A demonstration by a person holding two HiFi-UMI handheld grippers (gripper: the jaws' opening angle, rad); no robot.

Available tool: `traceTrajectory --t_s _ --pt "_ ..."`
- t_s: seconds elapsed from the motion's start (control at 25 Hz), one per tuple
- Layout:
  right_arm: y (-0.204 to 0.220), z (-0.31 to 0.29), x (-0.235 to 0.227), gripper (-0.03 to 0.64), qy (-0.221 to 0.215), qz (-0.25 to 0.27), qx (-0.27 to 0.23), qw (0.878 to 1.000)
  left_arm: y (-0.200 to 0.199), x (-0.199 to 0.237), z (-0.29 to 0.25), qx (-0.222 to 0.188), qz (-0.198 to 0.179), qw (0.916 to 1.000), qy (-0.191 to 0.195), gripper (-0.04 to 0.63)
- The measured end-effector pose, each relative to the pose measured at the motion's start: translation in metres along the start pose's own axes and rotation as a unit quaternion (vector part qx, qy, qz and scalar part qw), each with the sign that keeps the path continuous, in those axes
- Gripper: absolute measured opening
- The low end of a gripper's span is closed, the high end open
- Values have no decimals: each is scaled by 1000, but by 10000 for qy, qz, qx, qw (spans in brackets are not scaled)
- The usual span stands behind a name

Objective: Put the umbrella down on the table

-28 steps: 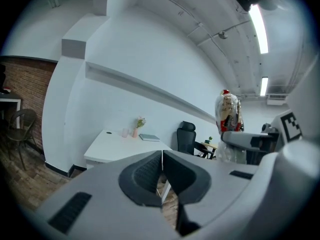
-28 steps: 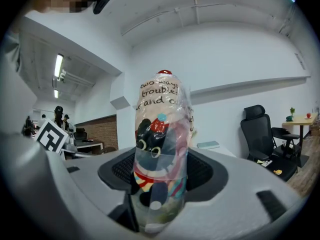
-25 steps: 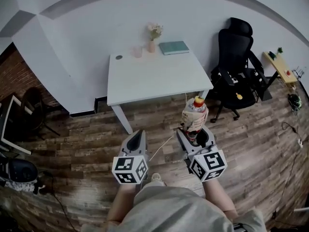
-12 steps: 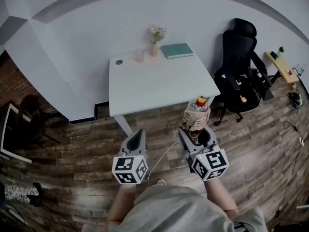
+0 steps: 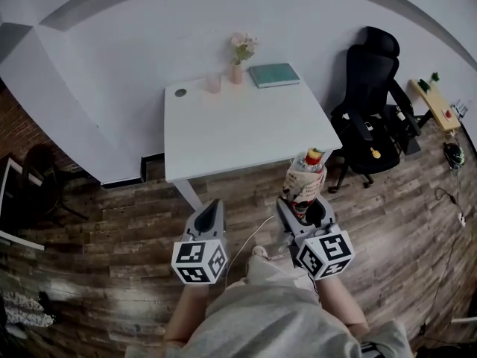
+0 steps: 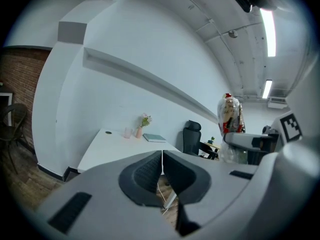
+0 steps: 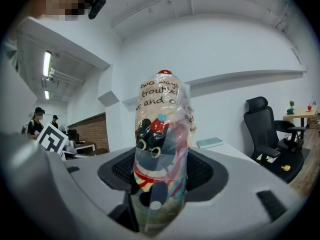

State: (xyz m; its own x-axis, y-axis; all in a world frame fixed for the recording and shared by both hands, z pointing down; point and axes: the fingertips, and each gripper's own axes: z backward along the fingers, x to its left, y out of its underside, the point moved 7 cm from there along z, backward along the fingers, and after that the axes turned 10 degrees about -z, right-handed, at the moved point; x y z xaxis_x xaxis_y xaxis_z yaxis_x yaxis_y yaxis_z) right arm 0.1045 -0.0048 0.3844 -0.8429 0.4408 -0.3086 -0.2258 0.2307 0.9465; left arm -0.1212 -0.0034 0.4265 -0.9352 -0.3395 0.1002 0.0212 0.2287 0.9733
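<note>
Right gripper clamps upright umbrella off table's near-right corner; left gripper closed, empty; book, vase along far edge.

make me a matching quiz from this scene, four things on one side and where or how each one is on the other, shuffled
1 umbrella
2 book
3 chair
4 left gripper

A on the floor, right of the table
B jaws together, nothing between them
C upright, held by the right gripper
D on the table's far right corner

Pairs: 1-C, 2-D, 3-A, 4-B
</note>
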Motion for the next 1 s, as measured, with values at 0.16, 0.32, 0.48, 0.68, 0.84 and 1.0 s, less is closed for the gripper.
traceTrajectory --t_s 0.16,0.32,0.48,0.68,0.84,1.0 --pt "-3 -20 -5 267 -91 34 -48 9999 0 12 -14 -13 3 9999 -102 8" --pt "-4 -46 -14 267 -157 78 -104 9998 -3 28 -36 -8 5 9998 -200 8" --pt "-12 -78 -29 267 -206 121 -134 9996 -15 38 -66 -65 -40 9997 -244 9" --pt "-24 -119 -48 267 -260 99 -70 9996 -30 52 -100 -79 -54 9995 -303 9" --pt "-31 -152 -63 267 -336 128 29 9993 -36 67 -127 -72 19 9990 -450 9" --pt "-36 -184 -79 267 -397 185 186 9989 -42 77 -152 -70 77 9983 -566 9"
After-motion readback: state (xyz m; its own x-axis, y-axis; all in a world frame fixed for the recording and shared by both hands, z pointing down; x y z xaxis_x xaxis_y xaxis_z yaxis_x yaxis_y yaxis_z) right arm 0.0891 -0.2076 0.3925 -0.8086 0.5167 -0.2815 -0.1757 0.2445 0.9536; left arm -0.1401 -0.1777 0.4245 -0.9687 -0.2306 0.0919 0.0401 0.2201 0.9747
